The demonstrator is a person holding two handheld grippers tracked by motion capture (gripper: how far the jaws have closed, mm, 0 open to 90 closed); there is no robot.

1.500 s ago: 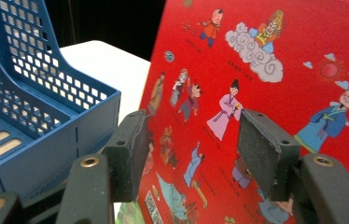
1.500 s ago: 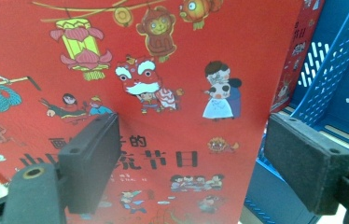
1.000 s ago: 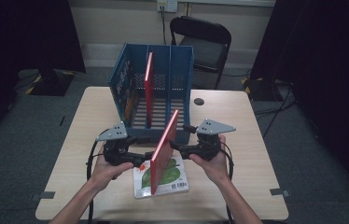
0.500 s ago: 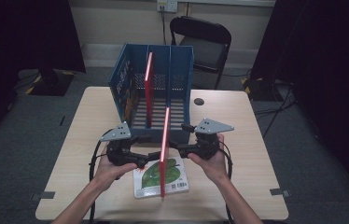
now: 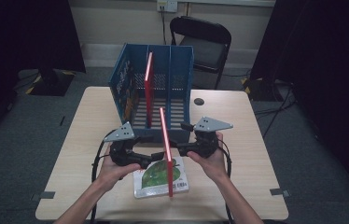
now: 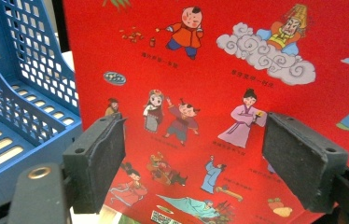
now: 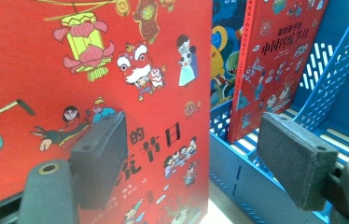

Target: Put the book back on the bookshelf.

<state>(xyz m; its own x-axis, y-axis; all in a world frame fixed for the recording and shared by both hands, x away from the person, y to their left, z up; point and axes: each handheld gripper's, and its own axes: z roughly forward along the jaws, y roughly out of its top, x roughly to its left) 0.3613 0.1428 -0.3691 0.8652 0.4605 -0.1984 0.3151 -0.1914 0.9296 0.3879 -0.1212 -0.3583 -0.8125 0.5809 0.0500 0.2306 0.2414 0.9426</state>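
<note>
A thin red picture book (image 5: 165, 149) stands upright on its lower edge, on a green book (image 5: 156, 175) that lies flat on the table. My left gripper (image 5: 156, 156) points at its back cover (image 6: 238, 60) from the left. Its jaws have just been opening, and nothing sits between the pads (image 6: 98, 158). From the right, my right gripper (image 5: 178, 148) faces the front cover (image 7: 70, 56), open, with the book's edge ahead of the gap. A second red book (image 5: 149, 88) stands in the blue rack (image 5: 121, 88).
The blue rack (image 7: 303, 116) stands just beyond the upright book, its open slots facing me. A black folding chair (image 5: 205, 42) is behind the table. A small dark round spot (image 5: 199, 101) lies right of the rack. The wooden tabletop (image 5: 256, 140) extends to the right.
The red book has swung from a tilt, with its cover showing, to standing straight up and edge-on. My left gripper has shifted slightly beside it. The right hand has stayed put.
</note>
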